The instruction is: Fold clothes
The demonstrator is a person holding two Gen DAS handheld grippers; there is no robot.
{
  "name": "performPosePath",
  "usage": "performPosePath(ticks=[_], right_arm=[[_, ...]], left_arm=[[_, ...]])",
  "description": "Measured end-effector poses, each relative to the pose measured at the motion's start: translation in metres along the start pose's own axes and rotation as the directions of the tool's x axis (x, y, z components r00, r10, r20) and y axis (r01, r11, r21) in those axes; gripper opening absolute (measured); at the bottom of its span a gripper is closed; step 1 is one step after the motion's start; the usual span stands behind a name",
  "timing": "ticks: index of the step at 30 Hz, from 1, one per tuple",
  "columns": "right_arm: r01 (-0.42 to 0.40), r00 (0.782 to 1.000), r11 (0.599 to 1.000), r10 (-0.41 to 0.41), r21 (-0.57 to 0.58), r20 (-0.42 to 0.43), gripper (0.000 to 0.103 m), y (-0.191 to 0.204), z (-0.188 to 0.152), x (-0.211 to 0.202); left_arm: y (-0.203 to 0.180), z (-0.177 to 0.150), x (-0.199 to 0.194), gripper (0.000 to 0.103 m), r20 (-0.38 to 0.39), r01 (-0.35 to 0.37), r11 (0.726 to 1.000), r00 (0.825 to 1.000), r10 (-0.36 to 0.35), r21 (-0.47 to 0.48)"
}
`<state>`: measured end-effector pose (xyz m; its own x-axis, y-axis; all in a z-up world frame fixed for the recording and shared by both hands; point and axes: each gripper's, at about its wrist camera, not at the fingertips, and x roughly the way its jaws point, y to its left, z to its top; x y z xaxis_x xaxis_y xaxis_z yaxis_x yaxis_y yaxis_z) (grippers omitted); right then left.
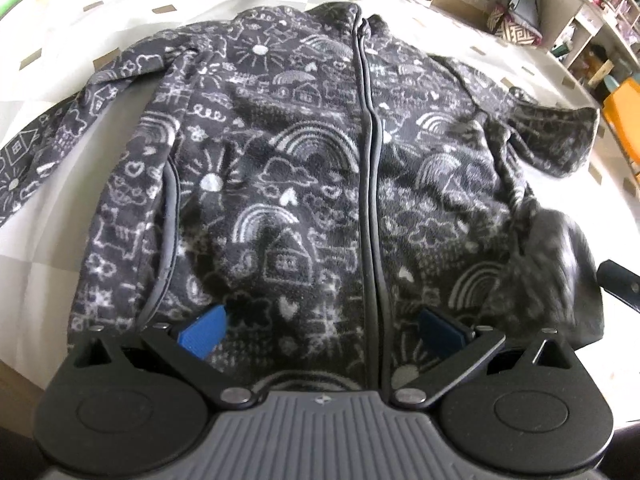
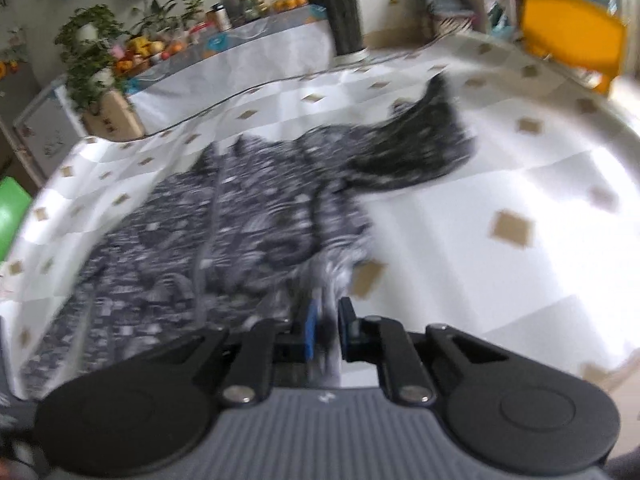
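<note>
- We find a dark grey fleece jacket with white doodle print lying front-up on a white tablecloth with small tan diamonds; its collar points to the far side and its hem lies at the near edge.
- The zip runs closed down the middle of the jacket from collar to hem.
- The left sleeve stretches out flat to the left; the right sleeve is bunched and angled out to the right.
- We note the left gripper poised over the near hem with its jaws spread wide, one blue pad left of the zip and the other on the right; nothing is held between them.
- The right gripper has its jaws drawn close together with a fold of the jacket's near right edge pinched between the blue pads.
- In the left wrist view that same right edge stands raised and blurred above the cloth.
- The right wrist view is blurred; we can make out the jacket's body to the left of the gripper and bare tablecloth to the right.
- Beyond the table we record potted plants, shelves and a yellow chair.
</note>
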<state>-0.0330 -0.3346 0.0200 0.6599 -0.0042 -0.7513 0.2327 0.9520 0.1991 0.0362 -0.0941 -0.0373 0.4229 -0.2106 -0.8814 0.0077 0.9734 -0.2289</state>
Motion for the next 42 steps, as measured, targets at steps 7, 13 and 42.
performPosePath(ticks=[7, 13, 42], right_arm=[[0.121, 0.992, 0.992, -0.120, 0.038, -0.030, 0.015, -0.028, -0.009, -0.009], [-0.021, 0.997, 1.000, 0.019, -0.021, -0.068, 0.034, -0.010, -0.018, 0.005], [0.078, 0.966, 0.989, -0.106, -0.124, -0.236, 0.051, 0.012, -0.046, 0.053]], left_arm=[[0.007, 0.000, -0.008, 0.103, 0.015, -0.009, 1.000, 1.000, 0.009, -0.014], [0.015, -0.002, -0.010, 0.103, 0.016, -0.045, 0.999, 0.999, 0.045, -0.022], [0.005, -0.015, 0.007, 0.103, -0.058, -0.121, 0.987, 0.990, 0.128, 0.108]])
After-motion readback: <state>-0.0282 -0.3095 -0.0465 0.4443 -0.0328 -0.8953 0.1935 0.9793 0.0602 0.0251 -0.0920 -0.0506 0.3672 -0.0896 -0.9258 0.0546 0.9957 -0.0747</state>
